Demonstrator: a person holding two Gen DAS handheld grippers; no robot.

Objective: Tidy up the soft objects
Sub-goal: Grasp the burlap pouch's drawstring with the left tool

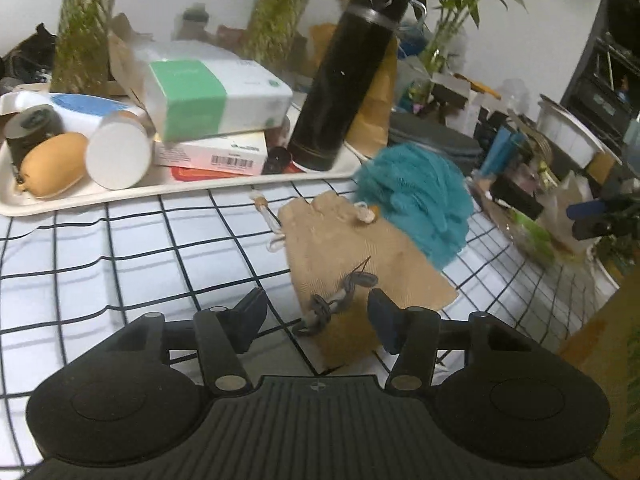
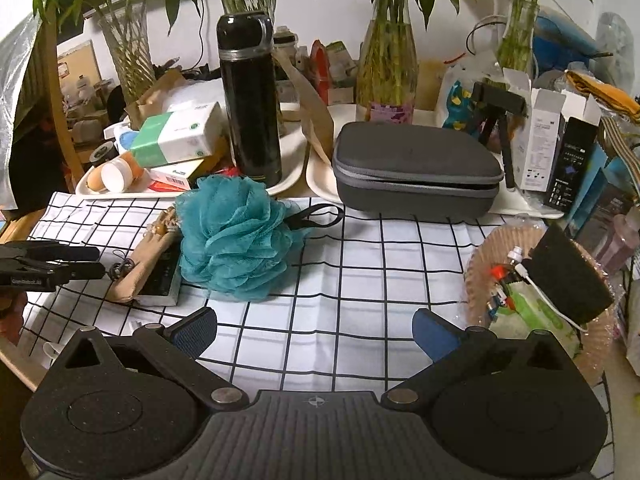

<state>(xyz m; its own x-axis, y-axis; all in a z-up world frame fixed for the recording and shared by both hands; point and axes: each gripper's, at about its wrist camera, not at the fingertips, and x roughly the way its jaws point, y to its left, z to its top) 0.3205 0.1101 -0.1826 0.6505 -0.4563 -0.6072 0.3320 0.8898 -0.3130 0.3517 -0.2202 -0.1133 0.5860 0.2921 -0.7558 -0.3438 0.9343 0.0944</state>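
Little looks done yet. The tan pouch (image 1: 352, 256) and teal bath puff (image 1: 416, 208) lie touching on the checked surface (image 1: 120, 264), ungrasped. The left tool (image 1: 318, 316) has jaws apart around the pouch's near end; the right tool (image 2: 316, 332) hangs wide apart over bare cloth.

Mesh loofah (image 2: 234, 240), woven cloth pouch (image 1: 352, 252)

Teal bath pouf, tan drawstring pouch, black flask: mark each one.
teal bath pouf (image 2: 234, 240), right wrist view, middle of mesh.
tan drawstring pouch (image 1: 344, 248), left wrist view, cloth centre.
black flask (image 2: 250, 100), right wrist view, body.
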